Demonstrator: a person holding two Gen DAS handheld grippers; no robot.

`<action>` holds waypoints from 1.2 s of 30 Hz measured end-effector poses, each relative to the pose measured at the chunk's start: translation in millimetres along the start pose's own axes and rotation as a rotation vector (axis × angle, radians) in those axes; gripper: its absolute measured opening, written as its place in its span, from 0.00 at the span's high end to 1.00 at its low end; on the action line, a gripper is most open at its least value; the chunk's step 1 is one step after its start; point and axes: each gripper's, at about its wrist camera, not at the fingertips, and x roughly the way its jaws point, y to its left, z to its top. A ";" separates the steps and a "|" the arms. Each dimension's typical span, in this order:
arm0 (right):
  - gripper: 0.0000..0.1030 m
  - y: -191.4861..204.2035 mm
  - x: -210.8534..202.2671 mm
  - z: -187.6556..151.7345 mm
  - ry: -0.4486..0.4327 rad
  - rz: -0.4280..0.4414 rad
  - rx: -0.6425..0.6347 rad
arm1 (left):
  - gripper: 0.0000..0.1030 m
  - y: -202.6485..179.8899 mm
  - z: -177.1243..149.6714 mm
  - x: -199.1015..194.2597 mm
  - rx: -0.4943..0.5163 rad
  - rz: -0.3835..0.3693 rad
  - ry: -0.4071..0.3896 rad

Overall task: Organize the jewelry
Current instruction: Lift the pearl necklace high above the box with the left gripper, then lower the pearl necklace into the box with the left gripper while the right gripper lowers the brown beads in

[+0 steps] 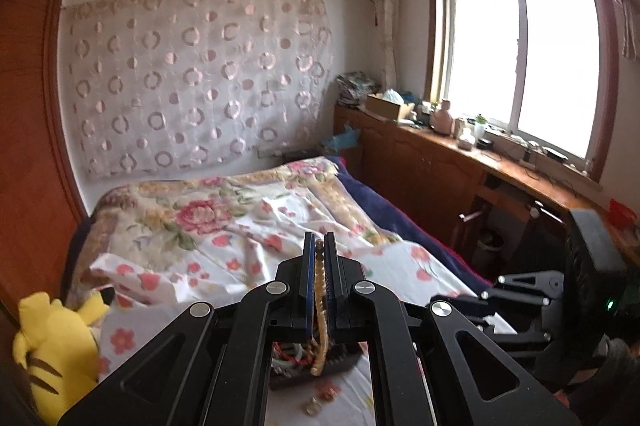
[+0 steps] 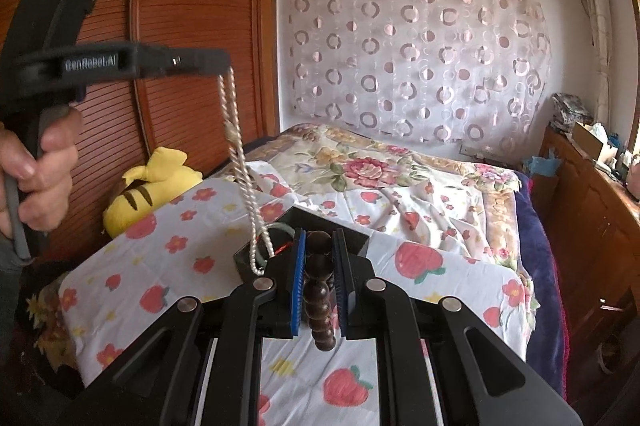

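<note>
My left gripper point(image 1: 319, 246) is shut on a pale beaded necklace point(image 1: 319, 306) and holds it raised. In the right wrist view the left gripper point(image 2: 224, 60) is up at the left, and the necklace point(image 2: 244, 178) hangs from it down into a black jewelry box point(image 2: 320, 222) on the flowered cloth. The box point(image 1: 344, 362) shows below my left jaws, with tangled red and white strings inside. My right gripper point(image 2: 319, 242) is shut on a dark brown wooden bead bracelet point(image 2: 319, 290), just in front of the box.
The cloth point(image 2: 168, 266) covers a bed point(image 1: 224, 222). A yellow plush toy point(image 2: 156, 182) lies at the left by the wooden wardrobe point(image 2: 188, 6). Small loose trinkets point(image 1: 320, 400) lie on the cloth near the box. A wooden counter point(image 1: 460, 162) runs under the window at right.
</note>
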 end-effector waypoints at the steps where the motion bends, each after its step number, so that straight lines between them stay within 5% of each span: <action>1: 0.86 -2.0 3.7 2.4 0.003 -0.004 0.003 | 0.96 2.6 5.0 4.0 -0.001 0.010 0.002; 10: 0.86 -8.9 32.9 18.9 0.031 0.003 0.018 | 0.96 24.9 4.6 48.2 -0.036 0.037 0.058; 19: 0.85 -10.4 69.4 28.5 0.055 0.012 0.040 | 0.96 45.6 -62.1 91.2 -0.073 0.041 0.177; 27: 0.85 -8.7 113.4 19.1 0.118 0.011 0.055 | 0.95 56.2 -97.8 92.1 -0.066 0.061 0.214; 36: 0.85 -5.1 133.1 8.6 0.153 0.000 0.072 | 0.67 55.5 -123.0 71.1 -0.031 0.071 0.187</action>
